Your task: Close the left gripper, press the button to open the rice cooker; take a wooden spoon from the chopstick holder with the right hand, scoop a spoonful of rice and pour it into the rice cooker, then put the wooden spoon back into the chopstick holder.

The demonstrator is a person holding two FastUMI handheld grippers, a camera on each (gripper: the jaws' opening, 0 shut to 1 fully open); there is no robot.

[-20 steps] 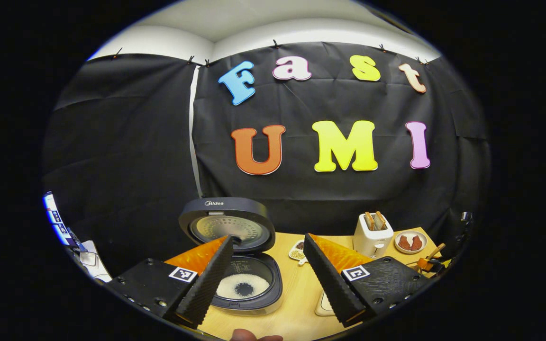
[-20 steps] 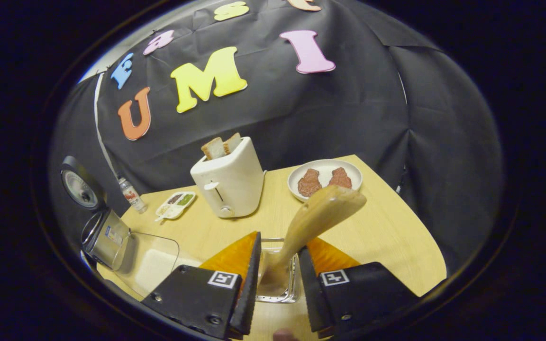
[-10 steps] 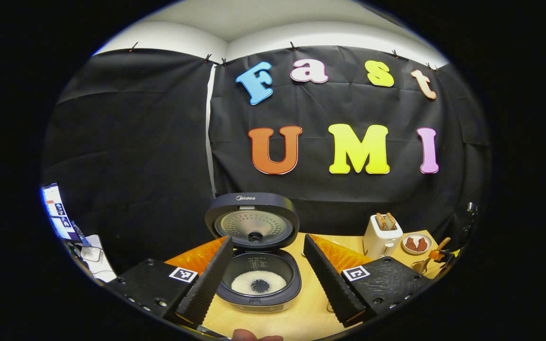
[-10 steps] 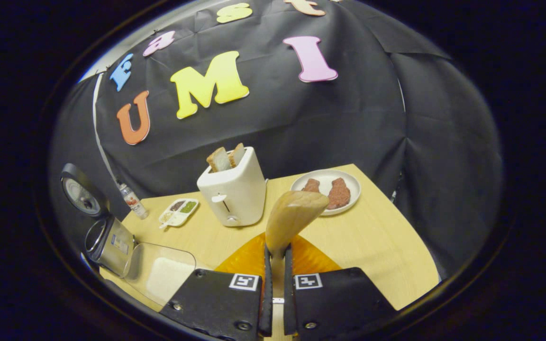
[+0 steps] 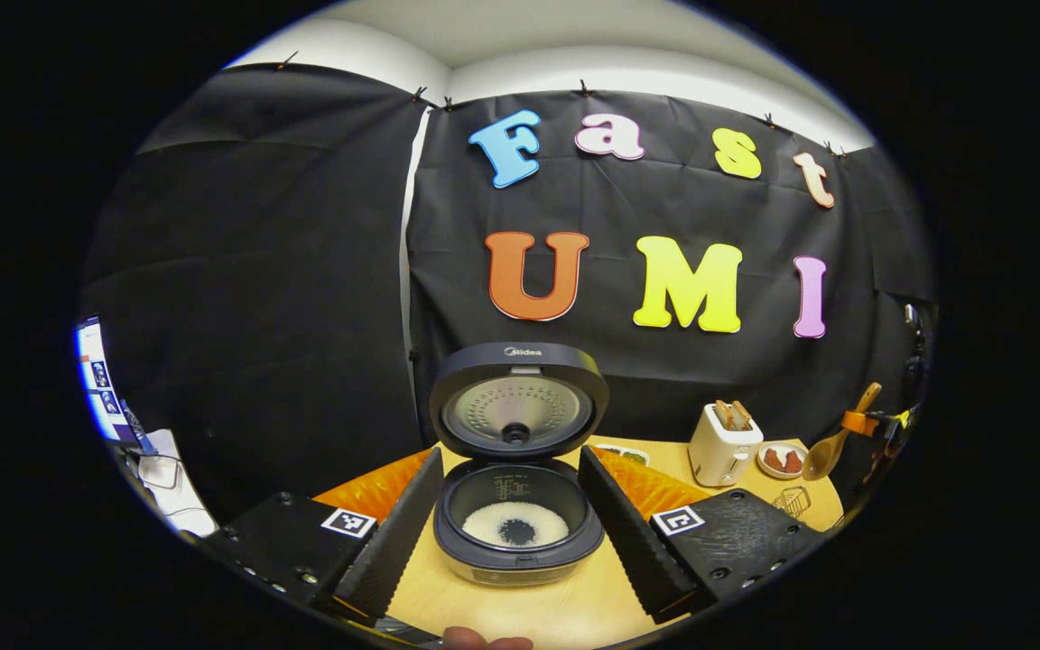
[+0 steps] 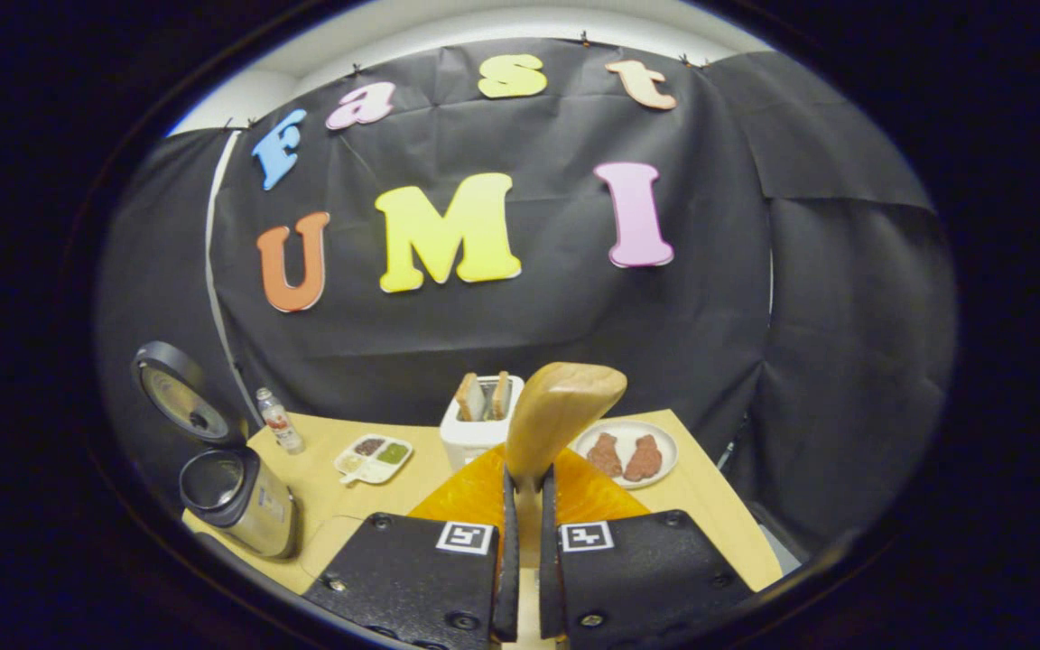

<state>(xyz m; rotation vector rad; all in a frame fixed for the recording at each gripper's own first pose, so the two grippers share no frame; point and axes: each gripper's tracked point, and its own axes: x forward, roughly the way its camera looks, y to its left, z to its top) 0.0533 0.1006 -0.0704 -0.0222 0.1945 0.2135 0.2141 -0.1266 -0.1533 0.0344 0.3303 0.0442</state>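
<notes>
Both claws differ: right claw [image 6: 521, 542] has clamped and lifted the pale wooden spoon [image 6: 561, 417] from its holder, probably scooping next; left claw [image 5: 507, 533] gapes empty before the open dark rice cooker [image 5: 518, 469].

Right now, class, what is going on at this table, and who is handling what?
A person works two hand-held grippers at a wooden table. The right gripper is shut on the handle of a wooden spoon, lifted clear above the table; the spoon's bowl looks empty. The left gripper hangs open in front of the rice cooker, whose lid stands up, with some rice in the pot. The chopstick holder sits on the table near the toaster.
</notes>
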